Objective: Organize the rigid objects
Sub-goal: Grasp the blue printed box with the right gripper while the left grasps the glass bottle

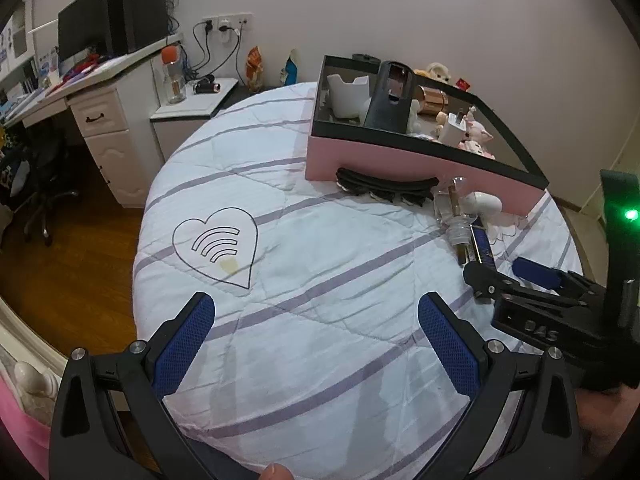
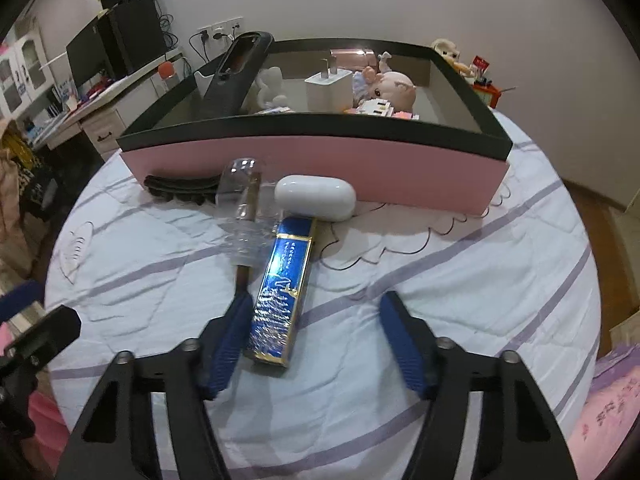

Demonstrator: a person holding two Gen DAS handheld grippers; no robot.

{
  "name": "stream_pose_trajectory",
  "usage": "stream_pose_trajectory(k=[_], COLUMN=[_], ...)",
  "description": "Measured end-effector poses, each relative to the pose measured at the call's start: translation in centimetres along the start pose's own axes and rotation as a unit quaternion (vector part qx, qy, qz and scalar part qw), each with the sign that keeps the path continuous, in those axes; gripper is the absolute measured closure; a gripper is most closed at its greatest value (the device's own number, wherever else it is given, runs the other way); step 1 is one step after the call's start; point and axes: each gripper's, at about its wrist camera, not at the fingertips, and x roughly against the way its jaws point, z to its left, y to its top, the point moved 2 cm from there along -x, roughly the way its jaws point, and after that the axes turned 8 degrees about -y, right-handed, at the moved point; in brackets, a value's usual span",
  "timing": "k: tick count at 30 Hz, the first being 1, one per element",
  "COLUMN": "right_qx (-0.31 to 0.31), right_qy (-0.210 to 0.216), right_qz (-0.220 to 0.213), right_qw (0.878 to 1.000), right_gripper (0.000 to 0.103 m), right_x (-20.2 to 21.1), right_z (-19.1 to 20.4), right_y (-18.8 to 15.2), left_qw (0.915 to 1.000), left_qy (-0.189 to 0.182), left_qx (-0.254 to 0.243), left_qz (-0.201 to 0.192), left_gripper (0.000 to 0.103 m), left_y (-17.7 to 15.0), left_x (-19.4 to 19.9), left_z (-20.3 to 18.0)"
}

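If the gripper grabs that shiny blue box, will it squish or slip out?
The blue box has straight edges and flat sides, so it probably stays stiff when squeezed. Its glossy wrapping glints, so it might slide a little against the pads. It lies flat on the bedspread, so it shouldn't roll. The right gripper is open around its near end.

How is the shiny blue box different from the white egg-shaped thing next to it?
The blue box is long, flat-sided and glossy with gold edges; the white case is rounded, smooth and plain. The blue box lies pointing away from the pink box, with its near end between the open fingers of the right hand-held gripper; the white case lies up against the pink box's wall, away from the gripper. Both rest on the striped quilt, outside the pink box.
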Motion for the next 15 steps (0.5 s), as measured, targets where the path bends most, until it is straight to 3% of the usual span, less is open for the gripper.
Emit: stream_pose_trajectory(k=[4, 7, 9, 15], right_qx=[0.027, 0.061, 0.073, 0.027], right_qy=[-0.014, -0.006, -0.007, 0.017], right_qz=[-0.014, -0.026, -0.029, -0.022], right_qw=[0.999, 0.998, 0.997, 0.999], right_gripper=[0.055, 0.083, 0.083, 0.083], right_x=[-0.2, -0.1, 0.0, 0.9], right_z=[0.4, 1.6, 1.8, -1.7], right_y=[0.2, 0.2, 0.2, -0.9], left_qw=[1.0, 0.9999, 0.9999, 0.9997], left_qy=[-0.002, -0.005, -0.006, -0.01], left_qx=[-0.001, -0.003, -0.007, -0.021], left_qz=[0.006, 0.01, 0.013, 0.012], left_gripper=[0.0, 0.0, 0.0, 0.0], left_y=[0.2, 0.3, 0.3, 1.0], left_x=[-0.7, -1.2, -1.5, -2.1], left_z=[-0.2, -0.6, -1.0, -2.2])
